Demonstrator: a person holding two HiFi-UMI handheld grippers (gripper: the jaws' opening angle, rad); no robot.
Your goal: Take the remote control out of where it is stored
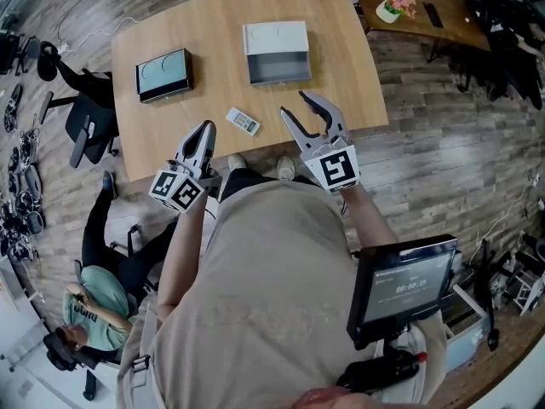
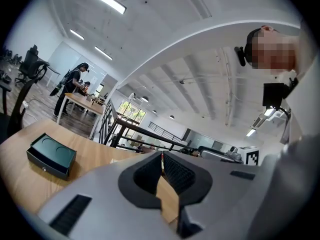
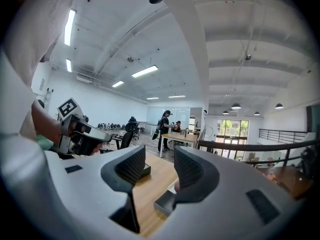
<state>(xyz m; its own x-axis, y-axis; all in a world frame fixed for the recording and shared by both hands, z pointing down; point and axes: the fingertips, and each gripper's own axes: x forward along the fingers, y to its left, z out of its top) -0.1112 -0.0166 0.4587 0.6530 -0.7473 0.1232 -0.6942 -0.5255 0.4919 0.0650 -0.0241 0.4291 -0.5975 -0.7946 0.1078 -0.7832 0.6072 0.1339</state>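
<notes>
Wood tabletop (image 1: 213, 32) below, and the remote control (image 1: 243, 122) lies flat on it, out of the open grey box (image 1: 277, 51), on the box's near-left side. Left hand-held gripper (image 1: 207, 128) is clenched on nothing, further out that same way. Right hand-held gripper (image 1: 295, 102) hangs released, empty, just short of the box's near edge. A dark case (image 1: 164, 74) sits left of the box.
</notes>
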